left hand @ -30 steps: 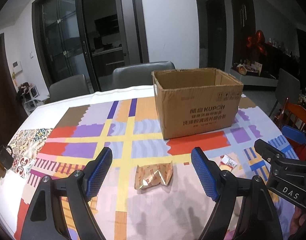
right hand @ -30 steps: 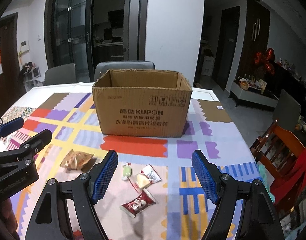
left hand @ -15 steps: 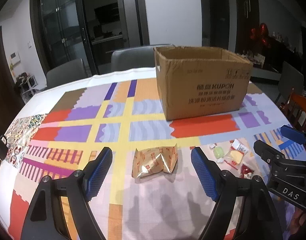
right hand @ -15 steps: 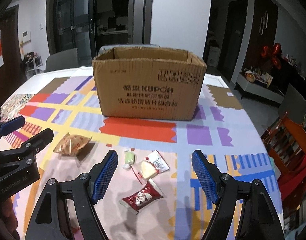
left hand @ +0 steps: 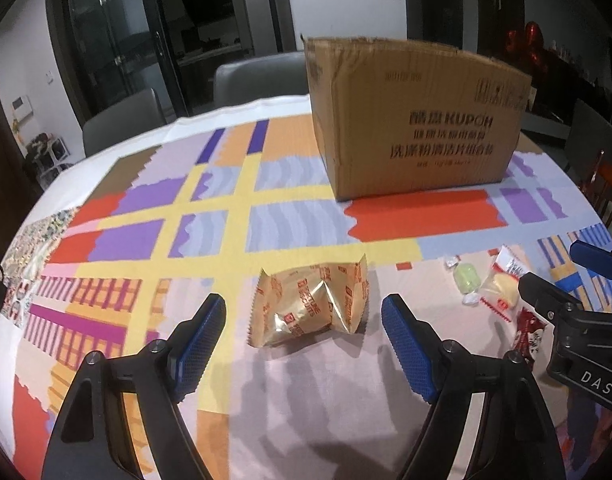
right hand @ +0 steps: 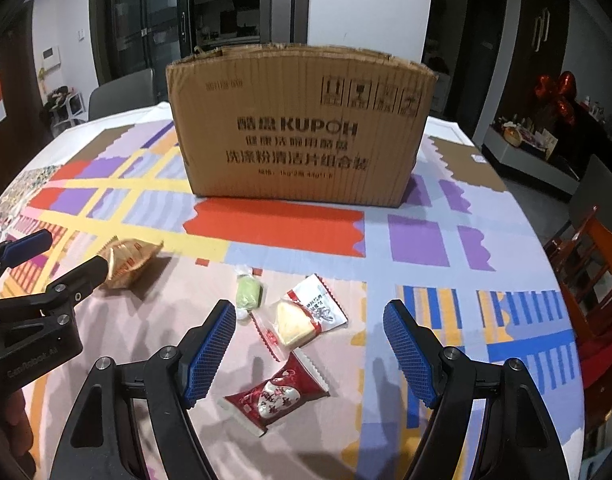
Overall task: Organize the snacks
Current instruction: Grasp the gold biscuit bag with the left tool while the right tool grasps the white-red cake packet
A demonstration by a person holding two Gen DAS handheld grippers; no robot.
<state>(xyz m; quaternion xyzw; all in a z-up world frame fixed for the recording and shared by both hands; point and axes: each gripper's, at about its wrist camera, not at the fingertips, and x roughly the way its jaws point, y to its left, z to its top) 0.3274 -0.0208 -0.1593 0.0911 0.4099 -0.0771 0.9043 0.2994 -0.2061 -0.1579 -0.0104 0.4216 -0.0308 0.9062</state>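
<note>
On the patchwork tablecloth (left hand: pixel 290 216), in front of the cardboard box (right hand: pixel 302 128), lie four snacks, none yet in the box. The left gripper (left hand: pixel 304 334) stands with jaws wide apart and empty, the gold biscuit packet (left hand: pixel 310 306) on the cloth just beyond its tips. The right gripper (right hand: pixel 310 344) is also spread and holds nothing; between its blue pads I see the white cake sachet (right hand: pixel 306 314) and the red candy wrapper (right hand: pixel 276 394), with the green sweet (right hand: pixel 249 293) just beside.

I think the main risk is on the right side: these three lie close together, two overlapping, so a closing could catch two or push one away. The gold packet is puffy and glossy, so it may slip or crumple.

The box reads "KUPOH" with Chinese lines below. The gold packet's print is too blurred to read.
</note>
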